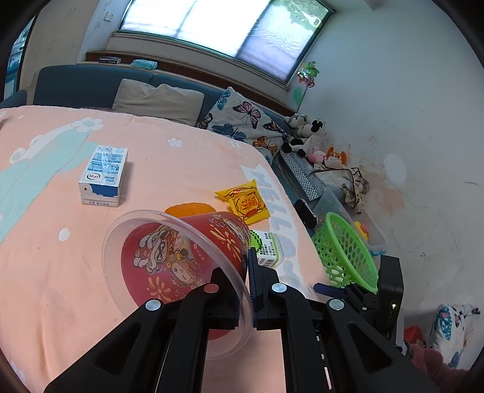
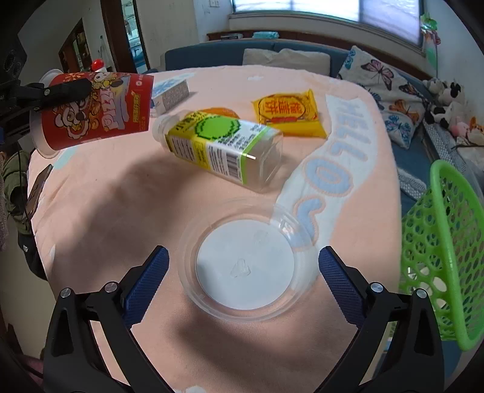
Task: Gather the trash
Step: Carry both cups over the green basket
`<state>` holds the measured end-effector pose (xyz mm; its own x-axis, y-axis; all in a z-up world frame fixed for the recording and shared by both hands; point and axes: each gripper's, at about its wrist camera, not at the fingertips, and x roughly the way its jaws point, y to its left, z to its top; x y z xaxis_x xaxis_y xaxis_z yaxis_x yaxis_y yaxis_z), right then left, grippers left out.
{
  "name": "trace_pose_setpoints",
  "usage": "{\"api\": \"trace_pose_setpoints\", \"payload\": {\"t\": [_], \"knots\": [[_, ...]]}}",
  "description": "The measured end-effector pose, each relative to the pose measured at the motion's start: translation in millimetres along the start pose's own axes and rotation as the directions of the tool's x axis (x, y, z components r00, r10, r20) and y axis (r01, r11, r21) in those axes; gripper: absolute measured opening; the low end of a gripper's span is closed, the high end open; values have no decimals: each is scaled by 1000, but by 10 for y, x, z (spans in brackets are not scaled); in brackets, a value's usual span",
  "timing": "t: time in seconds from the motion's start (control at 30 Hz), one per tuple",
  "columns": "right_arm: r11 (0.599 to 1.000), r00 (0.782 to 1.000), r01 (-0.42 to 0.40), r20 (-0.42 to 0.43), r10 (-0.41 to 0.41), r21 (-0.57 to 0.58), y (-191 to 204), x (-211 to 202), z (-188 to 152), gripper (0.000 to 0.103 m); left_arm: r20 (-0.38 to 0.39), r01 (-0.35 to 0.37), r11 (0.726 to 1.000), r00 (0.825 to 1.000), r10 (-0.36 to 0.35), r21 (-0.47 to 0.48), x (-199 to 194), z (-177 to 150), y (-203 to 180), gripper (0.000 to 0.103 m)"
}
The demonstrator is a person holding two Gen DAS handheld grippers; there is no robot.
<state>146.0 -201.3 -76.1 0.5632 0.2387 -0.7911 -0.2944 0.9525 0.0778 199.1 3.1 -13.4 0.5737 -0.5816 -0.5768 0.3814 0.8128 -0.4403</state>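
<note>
Collection is barely begun: left gripper (image 1: 242, 290) clamps the red cup (image 1: 193, 251), right gripper (image 2: 243, 266) gapes empty over the clear lid (image 2: 245, 263), basket (image 2: 438, 257) at three o'clock.

Red cup (image 1: 187, 260) tilted aloft; clear lid (image 2: 246, 263) flat.

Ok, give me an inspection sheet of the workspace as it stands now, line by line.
Surface: pink blanket with a "HELLO" print covers the table.
Job's things: red cup lifted in the left gripper; clear lid, plastic bottle on its side, yellow snack packet, milk carton and an orange item lie on the blanket; green basket tilted at the table's right edge.
Clutter: nothing seen.
Grippers: left shut on the cup's rim; right gripper open, jaws either side of the lid.
Cables: nothing seen.
Surroundings: sofa with cushions, plush toys, window.
</note>
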Motion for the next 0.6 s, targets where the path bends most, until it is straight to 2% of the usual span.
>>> {"api": "trace_pose_setpoints", "payload": {"t": [0.3,0.43,0.5,0.6], "knots": [[1000,999,-5,-42,6,15,-51,192,6,98,-11,2,1000,1000,-2,-9,45,-21,26,5],[1000,999,14,-35,-14,4,-29,233,36,98,-18,4,1000,1000,-4,-9,76,-25,20,5],[1000,999,22,-33,-22,7,-26,231,41,94,-22,6,1000,1000,-6,-8,98,-20,7,5],[1000,999,23,-22,-23,10,-21,171,34,93,-25,13,1000,1000,-13,-2,120,-8,-27,5]]}}
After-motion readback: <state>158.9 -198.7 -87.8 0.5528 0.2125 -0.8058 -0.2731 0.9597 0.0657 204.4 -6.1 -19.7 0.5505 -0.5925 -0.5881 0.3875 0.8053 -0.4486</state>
